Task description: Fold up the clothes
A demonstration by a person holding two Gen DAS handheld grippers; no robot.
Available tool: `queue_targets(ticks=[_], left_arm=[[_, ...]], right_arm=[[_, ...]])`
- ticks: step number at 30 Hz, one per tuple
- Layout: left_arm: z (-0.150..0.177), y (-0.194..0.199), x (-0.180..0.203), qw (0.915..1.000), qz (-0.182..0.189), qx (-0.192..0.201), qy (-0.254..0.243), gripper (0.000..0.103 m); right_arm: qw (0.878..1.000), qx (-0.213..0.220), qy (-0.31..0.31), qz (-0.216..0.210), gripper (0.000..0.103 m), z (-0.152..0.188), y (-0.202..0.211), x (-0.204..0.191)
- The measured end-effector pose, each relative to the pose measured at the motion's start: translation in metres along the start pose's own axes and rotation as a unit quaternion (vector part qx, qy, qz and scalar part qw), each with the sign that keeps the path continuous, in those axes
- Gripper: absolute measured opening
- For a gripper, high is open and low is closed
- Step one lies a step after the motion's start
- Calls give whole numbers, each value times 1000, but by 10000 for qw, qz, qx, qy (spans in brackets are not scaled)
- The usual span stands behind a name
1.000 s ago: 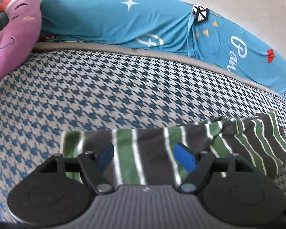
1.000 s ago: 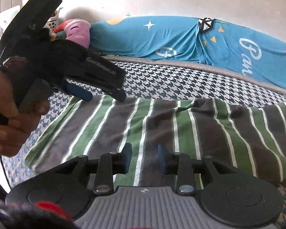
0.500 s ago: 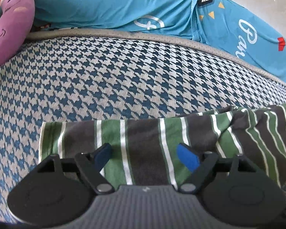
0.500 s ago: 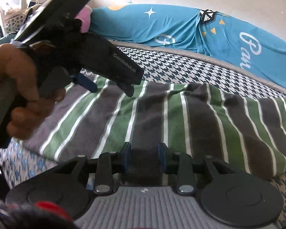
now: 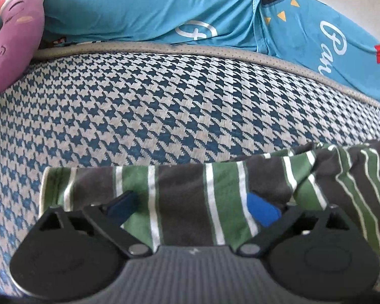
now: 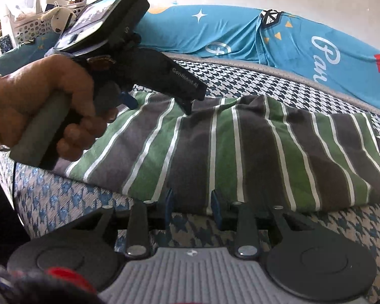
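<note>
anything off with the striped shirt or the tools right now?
Mostly fine. The striped shirt lies folded on the houndstooth bed cover, but its far-right end is bunched and wrinkled, not flat. The left tool is open over it; the right tool is part-open at the near edge, gripping nothing.

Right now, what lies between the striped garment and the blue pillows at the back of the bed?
In the left wrist view, only bare houndstooth bedcover lies between the striped garment and the blue pillows, ending in a grey mattress edge.
</note>
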State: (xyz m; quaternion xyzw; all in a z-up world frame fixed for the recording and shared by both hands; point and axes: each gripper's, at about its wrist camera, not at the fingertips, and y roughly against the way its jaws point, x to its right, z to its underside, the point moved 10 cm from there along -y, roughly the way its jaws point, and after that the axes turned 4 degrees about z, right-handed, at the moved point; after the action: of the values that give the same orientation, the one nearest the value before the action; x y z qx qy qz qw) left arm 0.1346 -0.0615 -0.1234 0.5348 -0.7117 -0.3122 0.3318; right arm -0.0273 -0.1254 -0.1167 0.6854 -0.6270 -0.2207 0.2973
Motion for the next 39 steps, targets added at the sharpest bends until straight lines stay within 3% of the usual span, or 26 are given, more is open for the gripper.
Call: queue_targets(ticks=[6, 10, 29, 37, 39], left_arm=[[-4, 7, 8, 9999, 26, 132, 40, 101], [-7, 16, 23, 9989, 61, 394, -248, 101], [15, 5, 74, 9947, 625, 129, -801, 101], [27, -6, 85, 9921, 451, 10, -1167, 102], [32, -8, 88, 9903, 346, 27, -1347, 103]], right_arm=[[9998, -105, -141, -127, 32, 2, 10, 5], [9984, 13, -555, -97, 32, -6, 22, 24], [9872, 235, -1435, 659, 33, -45, 31, 145], [9801, 156, -1680, 1048, 34, -43, 34, 195], [9771, 136, -1787, 1151, 40, -39, 35, 208]])
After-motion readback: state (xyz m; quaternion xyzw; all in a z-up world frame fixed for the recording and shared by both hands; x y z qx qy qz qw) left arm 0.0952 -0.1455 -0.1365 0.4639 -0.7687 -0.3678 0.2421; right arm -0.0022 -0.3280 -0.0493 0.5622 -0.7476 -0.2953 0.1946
